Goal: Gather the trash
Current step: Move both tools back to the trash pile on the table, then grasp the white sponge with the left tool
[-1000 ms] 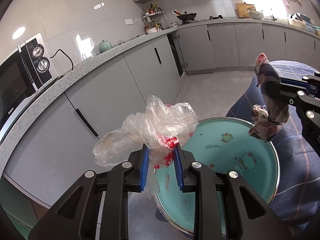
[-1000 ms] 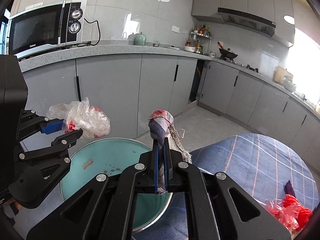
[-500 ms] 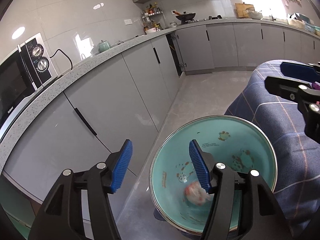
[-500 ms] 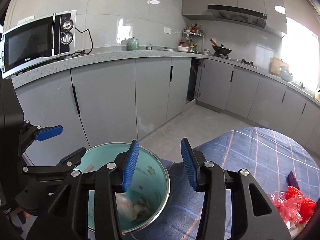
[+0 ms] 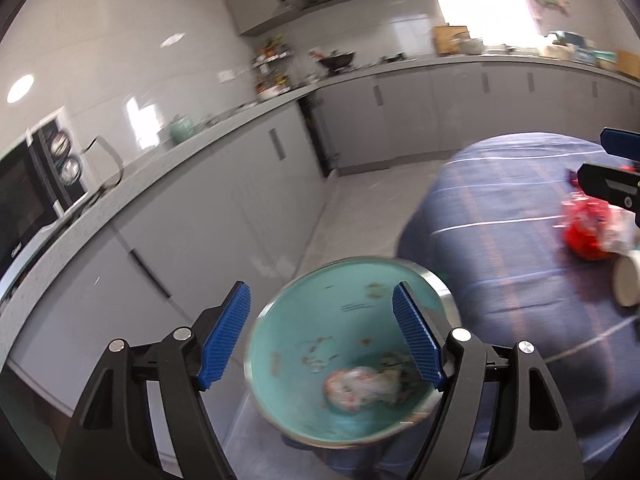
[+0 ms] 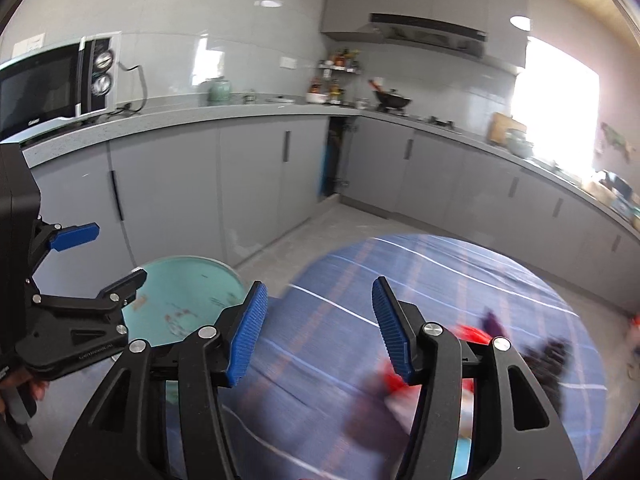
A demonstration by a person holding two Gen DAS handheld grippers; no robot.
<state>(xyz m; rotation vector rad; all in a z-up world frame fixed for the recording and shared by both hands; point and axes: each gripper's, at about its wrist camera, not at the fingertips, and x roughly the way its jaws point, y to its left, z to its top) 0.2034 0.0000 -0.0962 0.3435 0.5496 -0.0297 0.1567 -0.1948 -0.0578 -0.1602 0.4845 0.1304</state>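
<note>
A round surface (image 6: 440, 280) under a blue plaid cloth carries what is left to collect — a crumpled red and clear plastic wrapper (image 5: 588, 232) toward its right side, with a white cup (image 5: 628, 282) just beside it, nearer. A small dark purple scrap (image 6: 491, 322) lies just beyond the wrapper. The teal bin (image 5: 320, 344) stands on the grey floor (image 5: 360, 208) at the surface's left edge.

Bright daylight, blown-out window (image 6: 556, 112) glare, heavy motion blur, fisheye-bent edges.

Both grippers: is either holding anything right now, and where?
Nothing held. Left gripper and right gripper have just been opening, jaws empty; trash lies in the basin.
</note>
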